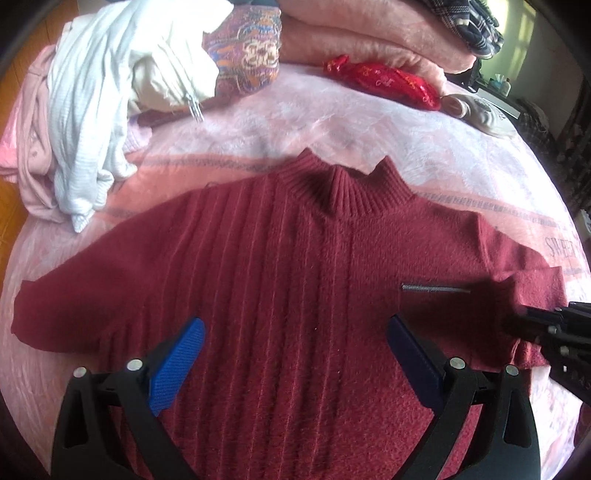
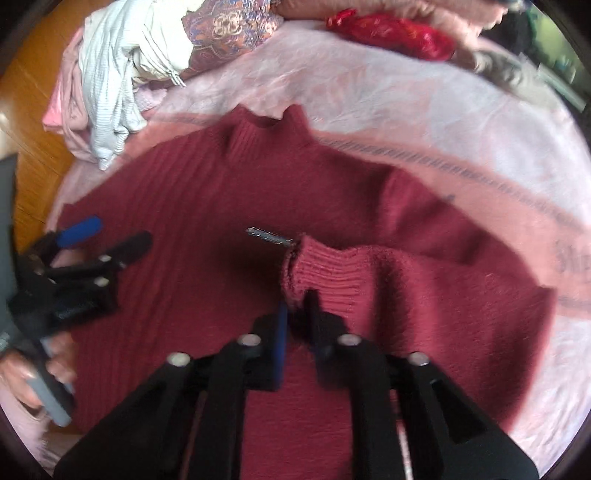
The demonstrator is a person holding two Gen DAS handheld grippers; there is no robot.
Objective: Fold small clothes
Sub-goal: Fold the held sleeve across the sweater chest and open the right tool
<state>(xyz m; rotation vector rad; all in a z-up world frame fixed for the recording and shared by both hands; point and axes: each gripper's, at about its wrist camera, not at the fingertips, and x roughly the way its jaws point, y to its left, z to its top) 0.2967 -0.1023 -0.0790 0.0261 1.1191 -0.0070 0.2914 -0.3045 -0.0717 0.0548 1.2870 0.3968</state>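
A dark red knit sweater (image 1: 280, 266) lies flat on the pink bed cover, collar away from me, left sleeve spread out. My left gripper (image 1: 295, 328) is open and empty, hovering over the sweater's chest. My right gripper (image 2: 297, 306) is shut on the ribbed cuff (image 2: 321, 273) of the right sleeve and holds it folded inward over the body, beside a small metal zipper (image 2: 269, 236). The right gripper shows at the right edge of the left wrist view (image 1: 546, 325). The left gripper shows at the left of the right wrist view (image 2: 107, 236).
A pile of white and pink clothes (image 1: 110, 85) sits at the back left, with a patterned cushion (image 1: 247, 48), folded pink blankets (image 1: 369, 33) and a red cloth bundle (image 1: 384, 79) behind. Wooden floor (image 2: 33, 110) lies past the bed's left edge.
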